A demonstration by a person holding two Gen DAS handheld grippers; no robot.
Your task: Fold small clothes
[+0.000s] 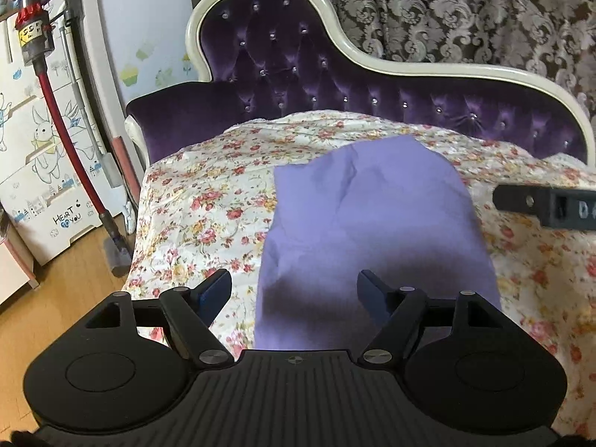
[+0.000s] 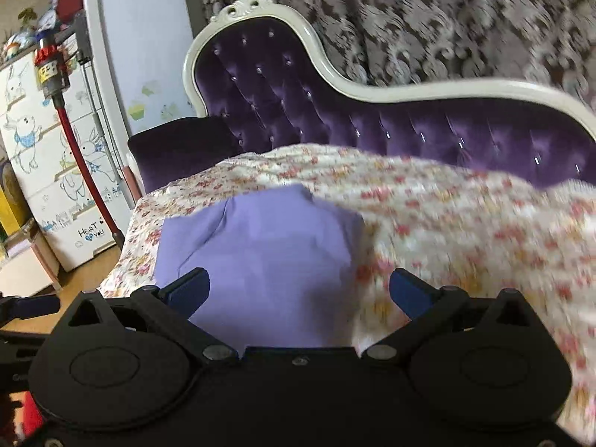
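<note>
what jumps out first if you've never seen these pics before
The lilac garment lies spread flat on the floral sheet, right in front of both cameras. Behind it rises the purple tufted sofa back with its cream carved frame. The left gripper and the right gripper stand open over the garment's near edge, holding nothing.

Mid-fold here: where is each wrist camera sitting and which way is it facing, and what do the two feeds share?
Left wrist: sits behind the left gripper, looking forward and down at the lavender cloth on the floral cover; own open fingers show, plus the right gripper at the right edge.
Right wrist: sits behind the right gripper, facing the same way, blurred; own open fingers show.
Shared: cloth, cover, purple tufted chaise, vacuum, patterned curtain.
</note>
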